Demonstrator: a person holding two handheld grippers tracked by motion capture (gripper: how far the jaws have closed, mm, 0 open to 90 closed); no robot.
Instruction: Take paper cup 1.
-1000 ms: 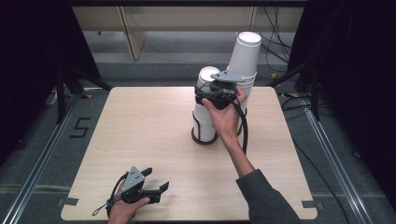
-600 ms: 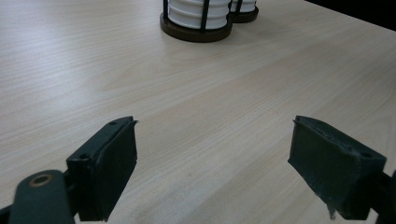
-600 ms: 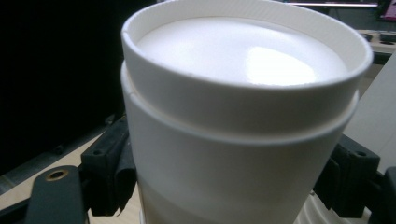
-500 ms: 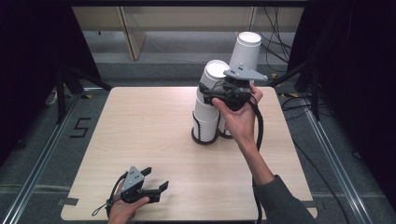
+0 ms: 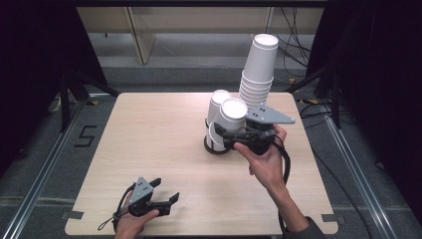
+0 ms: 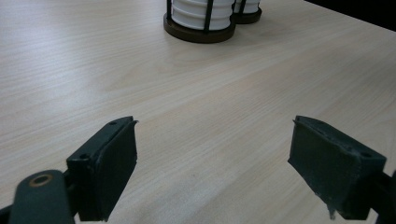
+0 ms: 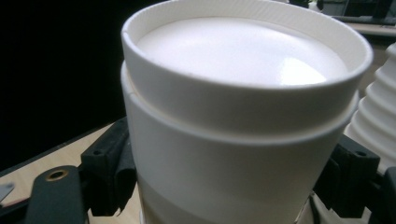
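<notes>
My right gripper (image 5: 223,134) is shut on a white paper cup (image 5: 233,115) held bottom-up, just in front of a short stack of cups (image 5: 217,102) in a dark round holder (image 5: 215,147). In the right gripper view the cup (image 7: 243,116) sits between both black jaws of the right gripper (image 7: 229,186). A tall leaning stack of cups (image 5: 259,64) rises behind. My left gripper (image 5: 166,191) rests open near the table's front left. In the left gripper view my left gripper (image 6: 212,168) has only bare wood between its jaws.
The light wooden table (image 5: 149,139) has open surface to the left and front. The holder base (image 6: 198,32) and a second base (image 6: 247,16) stand far ahead in the left gripper view. Ribbed cup rims (image 7: 373,116) crowd the right gripper's right side. Dark floor and cables surround the table.
The right gripper, with the cup in it, has moved right and then down the view towards the person, away from the top of the short stack. The left gripper has stayed put.
</notes>
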